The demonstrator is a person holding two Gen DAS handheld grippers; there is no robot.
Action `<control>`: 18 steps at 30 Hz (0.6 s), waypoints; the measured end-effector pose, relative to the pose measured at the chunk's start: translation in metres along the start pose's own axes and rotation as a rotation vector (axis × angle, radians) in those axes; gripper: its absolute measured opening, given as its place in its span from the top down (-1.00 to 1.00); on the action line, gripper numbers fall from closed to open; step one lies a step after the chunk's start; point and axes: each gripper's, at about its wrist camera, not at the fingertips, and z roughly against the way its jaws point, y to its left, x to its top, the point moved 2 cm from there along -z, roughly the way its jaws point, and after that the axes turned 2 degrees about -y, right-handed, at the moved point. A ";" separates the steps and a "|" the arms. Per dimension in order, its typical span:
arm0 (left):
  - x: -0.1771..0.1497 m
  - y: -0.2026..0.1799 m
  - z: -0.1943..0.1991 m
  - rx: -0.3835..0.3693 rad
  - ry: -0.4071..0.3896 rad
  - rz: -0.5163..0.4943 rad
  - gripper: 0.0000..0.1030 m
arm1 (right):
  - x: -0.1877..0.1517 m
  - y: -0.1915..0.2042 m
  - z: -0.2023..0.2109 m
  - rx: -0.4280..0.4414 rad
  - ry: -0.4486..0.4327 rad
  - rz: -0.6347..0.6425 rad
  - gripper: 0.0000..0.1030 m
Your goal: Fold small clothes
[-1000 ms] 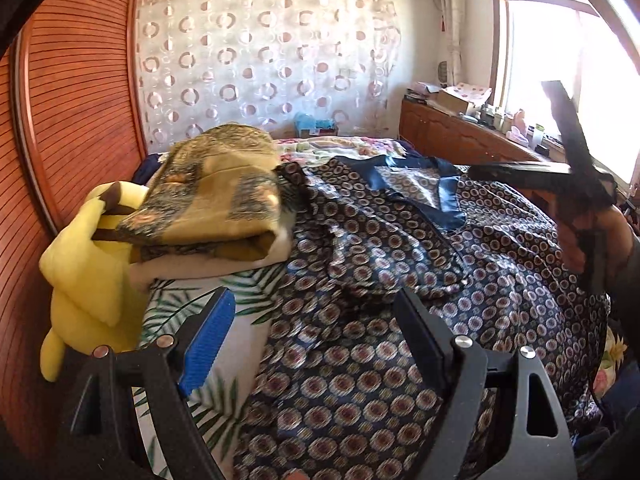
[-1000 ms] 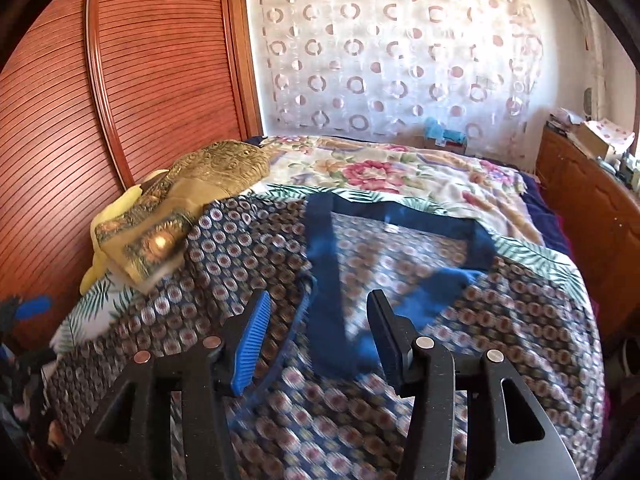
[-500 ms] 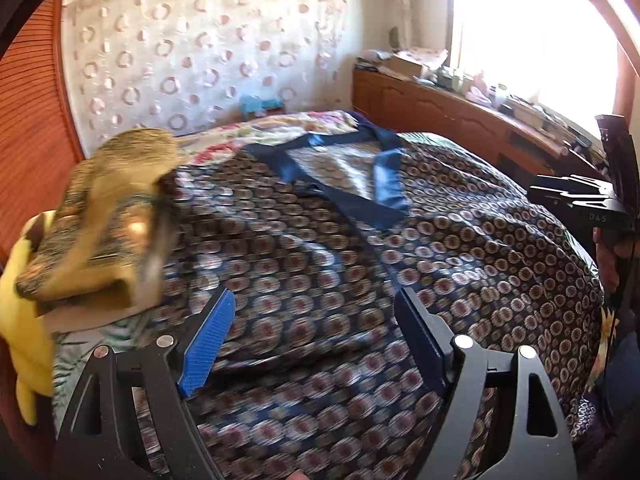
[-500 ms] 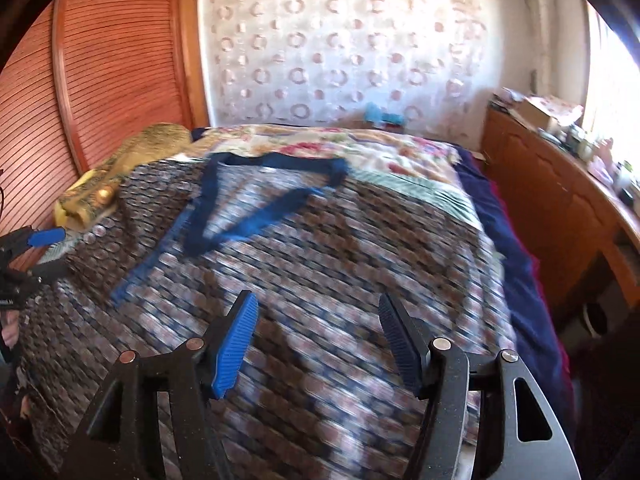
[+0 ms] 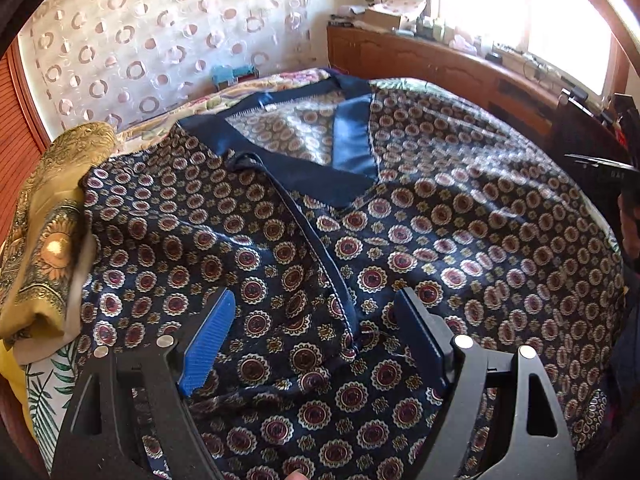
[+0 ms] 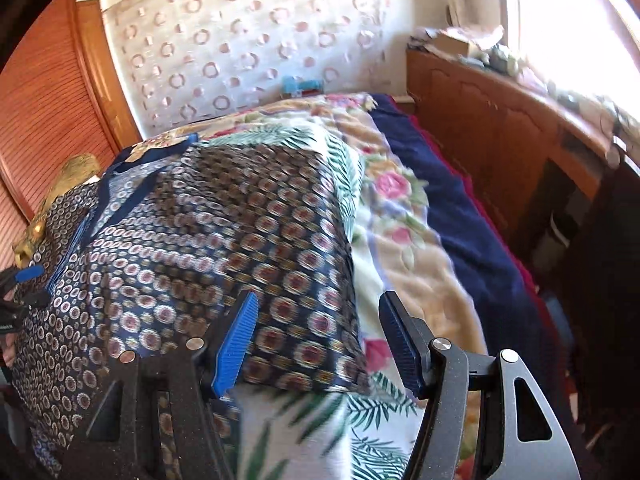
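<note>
A dark blue garment with round medallion print (image 5: 460,216) lies spread flat on the bed, its plain blue collar (image 5: 304,168) at the far side. My left gripper (image 5: 320,344) is open just above the garment's front opening. My right gripper (image 6: 320,340) is open over the garment's right side edge (image 6: 312,304), where it meets the floral bedspread (image 6: 404,248). The left gripper's blue tip (image 6: 28,274) shows at the far left of the right wrist view. The right gripper (image 5: 600,168) shows dark at the right edge of the left wrist view.
A folded yellow-gold patterned cloth (image 5: 44,232) lies on the bed's left side beside a wooden slatted wall (image 6: 44,112). A wooden dresser (image 6: 512,128) with clutter runs along the right under a bright window. A circle-print curtain (image 5: 160,40) hangs behind.
Both grippers have swung right and lower over the garment. The right wrist view now looks at the garment's right edge and the bedspread; the garment lies flatter than one second ago.
</note>
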 end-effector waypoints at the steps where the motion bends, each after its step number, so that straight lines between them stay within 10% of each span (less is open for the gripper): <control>1: -0.002 -0.001 -0.004 -0.002 0.015 -0.001 -0.60 | -0.002 -0.008 0.001 0.005 0.011 -0.011 -0.26; 13: -0.001 -0.003 -0.015 -0.050 0.045 0.003 -0.99 | -0.006 -0.024 0.008 0.064 0.080 -0.059 -0.24; 18: -0.001 -0.001 -0.014 -0.050 0.046 0.004 -0.99 | -0.001 -0.028 -0.001 0.148 0.098 -0.111 0.14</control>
